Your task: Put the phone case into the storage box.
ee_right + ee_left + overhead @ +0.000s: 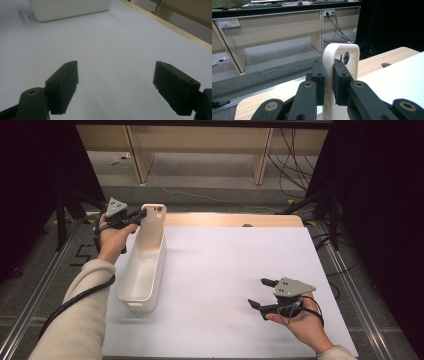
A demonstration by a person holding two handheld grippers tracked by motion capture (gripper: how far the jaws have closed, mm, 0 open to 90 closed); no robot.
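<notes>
White sheeting covers the table, where my left gripper clenches the raised handle of the long cream plastic bin at its far left. My right gripper hangs released, well apart. Lifting or dragging likely comes next, needing a steady hold.

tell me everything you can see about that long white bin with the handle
The white bin is a long, narrow, open-topped tub of smooth, matte plastic-looking material, cream-white with rounded corners. It looks empty. At its far end a flat handle tab rises upright, pierced by a round hole. The bin sits on the white mat near its left edge, lengthwise away from the person. The left gripper is shut on the tab's edge, one pad on each face. The right gripper hangs open, well apart.
</notes>
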